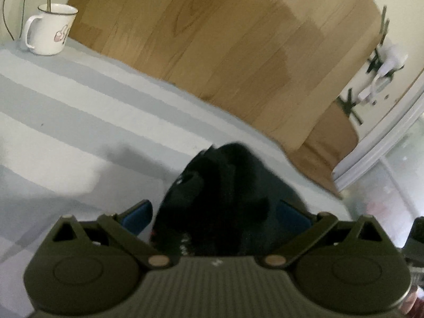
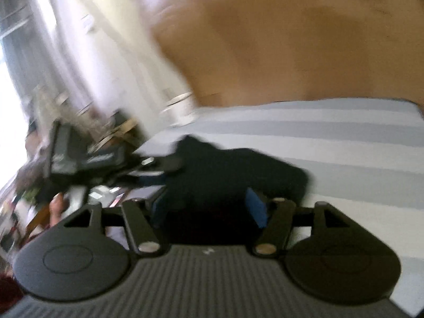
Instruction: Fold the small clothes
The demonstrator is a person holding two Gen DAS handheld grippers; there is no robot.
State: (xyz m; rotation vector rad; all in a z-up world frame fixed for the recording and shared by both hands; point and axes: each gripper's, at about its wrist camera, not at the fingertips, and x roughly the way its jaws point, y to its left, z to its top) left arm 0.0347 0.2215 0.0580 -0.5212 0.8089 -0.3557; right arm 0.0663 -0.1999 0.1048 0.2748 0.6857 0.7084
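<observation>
A small black garment [image 1: 225,193] lies bunched on the striped tablecloth [image 1: 79,122] near the table's far edge. My left gripper [image 1: 214,216] stands open wide around its near end; the left blue pad is clear of the cloth and the right one sits beside it. In the blurred right wrist view the same black garment [image 2: 233,169] stretches across the cloth, with its near part between the blue pads of my right gripper [image 2: 206,209], whose jaws stand apart. The left gripper [image 2: 151,171] shows there too, at the garment's left end.
A white enamel mug [image 1: 50,29] with a spoon in it stands at the table's far left corner. Beyond the table edge lies wooden floor [image 1: 212,39], with a white door [image 1: 392,53] at the right. A hand [image 2: 55,206] shows under the left gripper.
</observation>
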